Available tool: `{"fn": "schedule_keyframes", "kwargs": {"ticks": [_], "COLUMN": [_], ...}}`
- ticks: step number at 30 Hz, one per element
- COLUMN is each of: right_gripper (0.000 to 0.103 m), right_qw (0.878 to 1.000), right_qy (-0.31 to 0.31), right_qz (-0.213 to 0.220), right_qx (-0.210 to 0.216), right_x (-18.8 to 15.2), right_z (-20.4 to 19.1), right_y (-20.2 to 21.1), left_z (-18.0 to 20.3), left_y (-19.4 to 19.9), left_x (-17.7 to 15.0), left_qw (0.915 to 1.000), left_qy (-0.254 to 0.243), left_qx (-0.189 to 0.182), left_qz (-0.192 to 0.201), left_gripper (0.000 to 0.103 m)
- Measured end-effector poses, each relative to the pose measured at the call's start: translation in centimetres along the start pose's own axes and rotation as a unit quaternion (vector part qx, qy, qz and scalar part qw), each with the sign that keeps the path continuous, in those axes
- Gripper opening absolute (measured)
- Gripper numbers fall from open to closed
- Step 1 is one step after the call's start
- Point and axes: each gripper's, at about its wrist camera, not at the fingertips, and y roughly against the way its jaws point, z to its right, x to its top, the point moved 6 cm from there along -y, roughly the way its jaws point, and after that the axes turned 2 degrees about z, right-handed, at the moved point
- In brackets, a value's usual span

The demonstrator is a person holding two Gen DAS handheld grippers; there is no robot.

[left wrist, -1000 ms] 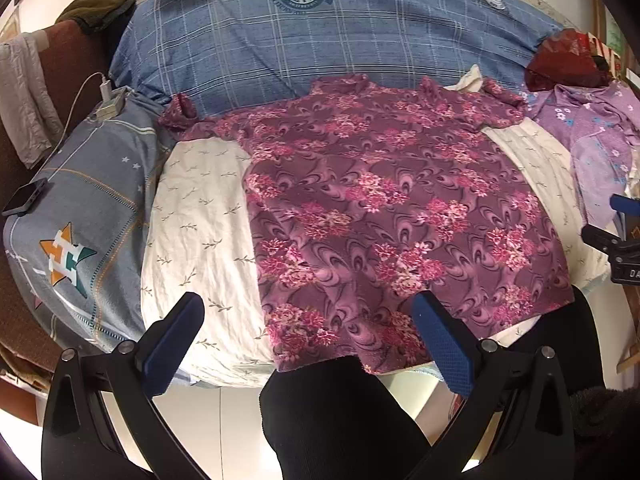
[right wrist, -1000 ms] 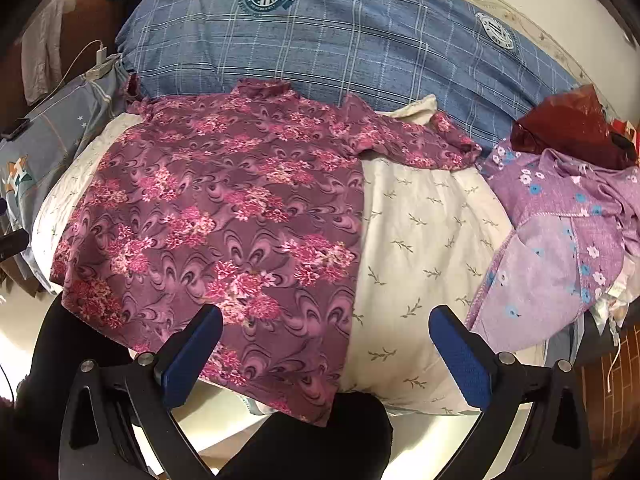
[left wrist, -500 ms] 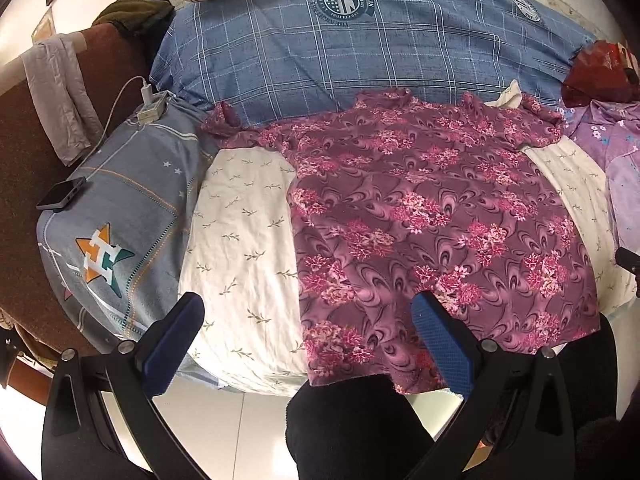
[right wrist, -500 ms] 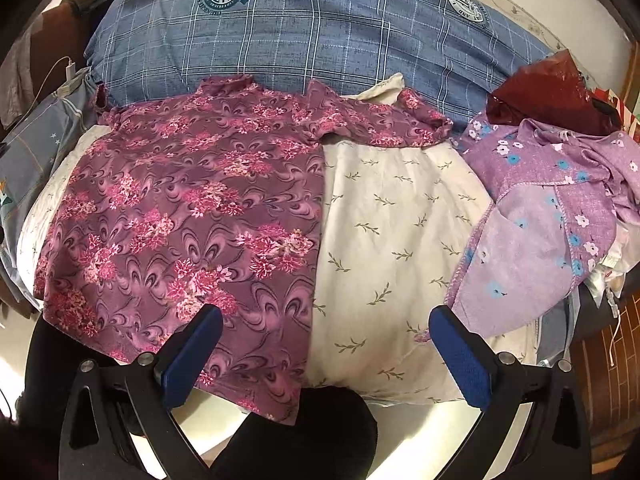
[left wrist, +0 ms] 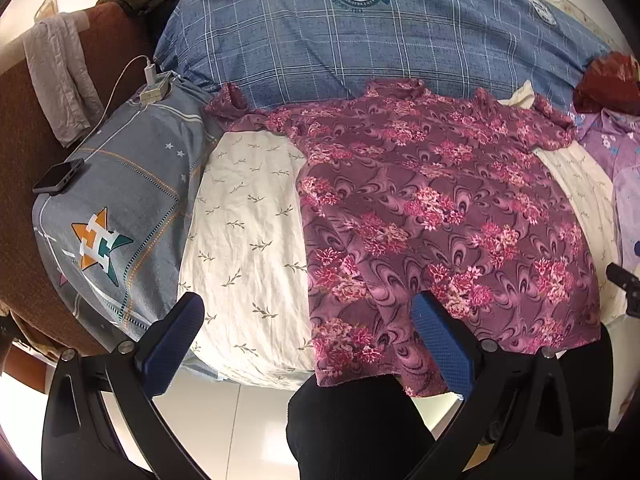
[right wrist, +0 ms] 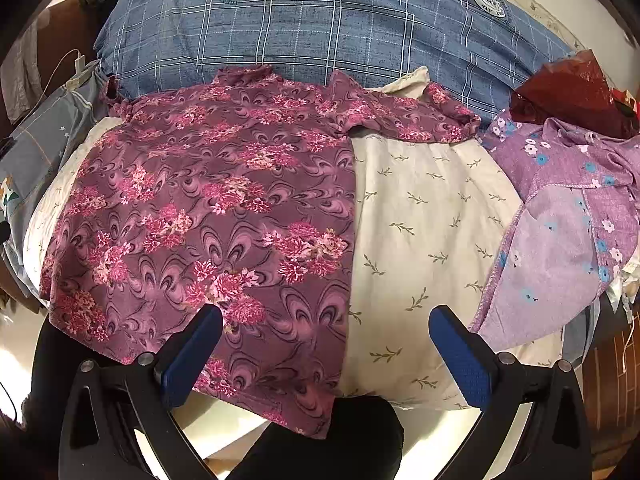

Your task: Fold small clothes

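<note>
A maroon floral short-sleeved shirt (left wrist: 432,216) lies spread flat on the cream leaf-print sheet (left wrist: 248,216), collar towards the far side, hem hanging over the near bed edge. It also shows in the right wrist view (right wrist: 208,208). My left gripper (left wrist: 308,320) is open and empty, held above the near edge over the shirt's left hem. My right gripper (right wrist: 326,328) is open and empty, held above the shirt's right hem and the sheet (right wrist: 424,216). Neither touches the cloth.
A blue plaid blanket (left wrist: 360,36) lies behind the shirt. A purple flowered garment (right wrist: 568,216) and a red bag (right wrist: 568,92) lie at the right. A grey star-logo pillow (left wrist: 116,200) with a phone (left wrist: 58,176) and a charger (left wrist: 154,88) lies at the left. My dark-trousered legs (left wrist: 360,424) stand at the bed edge.
Both grippers have swung outwards: the left view has shifted left and the right view has shifted right. Both stay open. The shirt has not moved.
</note>
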Motion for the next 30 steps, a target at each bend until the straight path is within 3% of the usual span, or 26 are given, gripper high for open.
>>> {"fn": "schedule_keyframes", "kwargs": {"ticks": [13, 24, 30], "right_gripper": [0.103, 0.103, 0.103], "right_qw": [1.000, 1.000, 0.998], "right_qy": [0.005, 0.004, 0.055], "right_qz": [0.001, -0.007, -0.006], "right_qx": [0.003, 0.007, 0.001], "right_x": [0.9, 0.9, 0.5], "right_z": [-0.7, -0.5, -1.5], "right_y": [-0.7, -1.2, -0.7], "left_z": [-1.5, 0.5, 2.5], "left_y": [-0.1, -0.1, 0.4], "left_x": [0.9, 1.4, 1.5], "left_qw": [0.9997, 0.9999, 0.9982], "left_qy": [0.022, -0.013, -0.050], "left_qx": [0.005, -0.008, -0.032], "left_qz": [-0.003, 0.000, 0.012], "left_gripper": [0.103, 0.103, 0.103]}}
